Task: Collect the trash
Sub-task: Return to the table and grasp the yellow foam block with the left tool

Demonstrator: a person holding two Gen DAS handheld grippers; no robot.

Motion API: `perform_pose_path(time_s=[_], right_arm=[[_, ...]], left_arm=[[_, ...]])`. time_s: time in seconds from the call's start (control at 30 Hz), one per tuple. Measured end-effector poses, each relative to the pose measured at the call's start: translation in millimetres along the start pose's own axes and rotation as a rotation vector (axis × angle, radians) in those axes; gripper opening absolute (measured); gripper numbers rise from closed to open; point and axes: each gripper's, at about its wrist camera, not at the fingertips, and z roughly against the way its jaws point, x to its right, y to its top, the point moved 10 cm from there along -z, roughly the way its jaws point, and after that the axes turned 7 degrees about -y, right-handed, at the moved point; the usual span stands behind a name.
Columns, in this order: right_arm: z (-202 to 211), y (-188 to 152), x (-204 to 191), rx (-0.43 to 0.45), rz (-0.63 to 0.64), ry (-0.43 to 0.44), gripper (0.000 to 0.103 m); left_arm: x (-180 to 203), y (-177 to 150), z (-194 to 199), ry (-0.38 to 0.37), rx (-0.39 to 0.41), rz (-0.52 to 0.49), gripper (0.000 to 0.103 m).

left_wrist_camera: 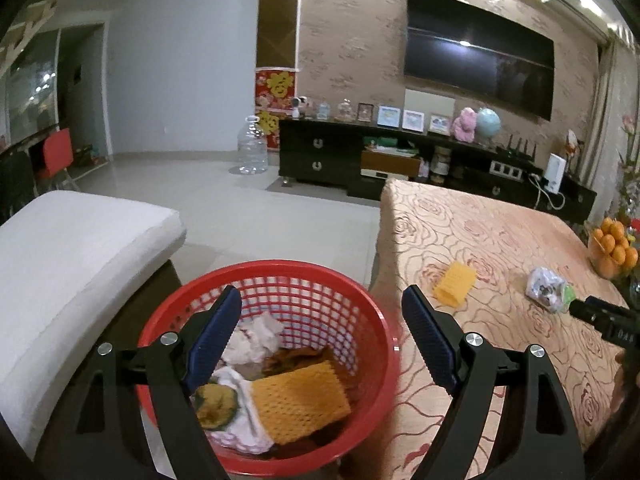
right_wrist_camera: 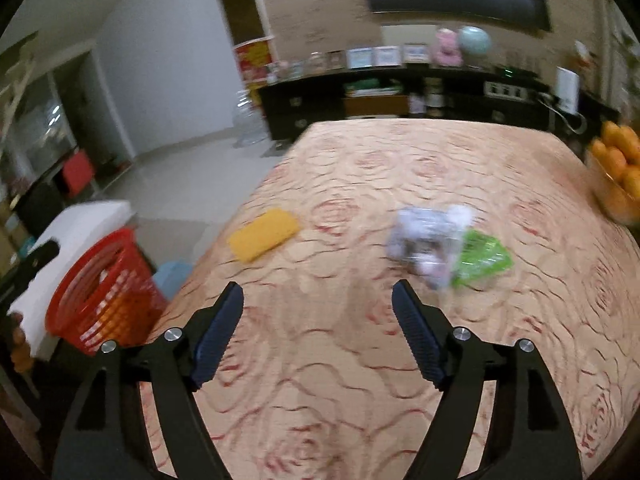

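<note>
Left tongs point(left_wrist_camera: 322, 306): spread wide, empty, hovering over red basket point(left_wrist_camera: 360, 320) beside the counter point(left_wrist_camera: 500, 220). Basket already loaded with yellow foam sleeve point(left_wrist_camera: 300, 400), crumpled tissue point(left_wrist_camera: 256, 338), peel scraps.

Remaining on counter: second yellow foam net point(right_wrist_camera: 264, 234) at 11 o'clock from right tongs; crumpled clear wrapper point(right_wrist_camera: 428, 236) touching a green plastic scrap point(right_wrist_camera: 482, 258) at 1 o'clock. Bowl of oranges point(right_wrist_camera: 618, 168) at 2 o'clock, not trash.

Right tongs point(right_wrist_camera: 318, 294): spread wide, nothing held, above bare cloth, short of both items. View blurred.

Recommended: choose wrapper, nearest; descend with tips straddling the crumple, close on the bulk, not the thin edge; avoid pinching tablecloth. Risk: wrapper slipping, green scrap left behind.
</note>
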Motion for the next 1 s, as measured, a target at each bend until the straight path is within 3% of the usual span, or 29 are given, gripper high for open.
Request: perform_pose_path(time_s=[0.3, 0.5, 0.67, 0.8, 1.0], right_arm=[[1.8, 11.0, 44.0, 0.009, -0.054, -0.078, 0.076], [-5.9, 29.2, 50.3, 0.019, 0.0, -0.105, 0.076], [-25.6, 45.1, 57.5, 0.025, 0.054, -0.128, 0.076], [-42.2, 45.1, 68.1, -0.006, 0.032, -0.135, 0.076], [-50.8, 41.6, 70.7, -0.035, 0.011, -0.126, 0.076]], left_arm=[[52.9, 4.3, -25.9, -0.07, -0.057, -0.071, 0.079], [95.4, 19.8, -52.3, -0.118, -0.084, -0.148, 0.079], [121.5, 27.0, -90.5, -0.168, -0.131, -0.154, 0.079], [134.6, 11.5, -127.9, -0.206, -0.196, -0.144, 0.079], [151.9, -17.1, -178.0, -0.206, -0.295, -0.192, 0.079]])
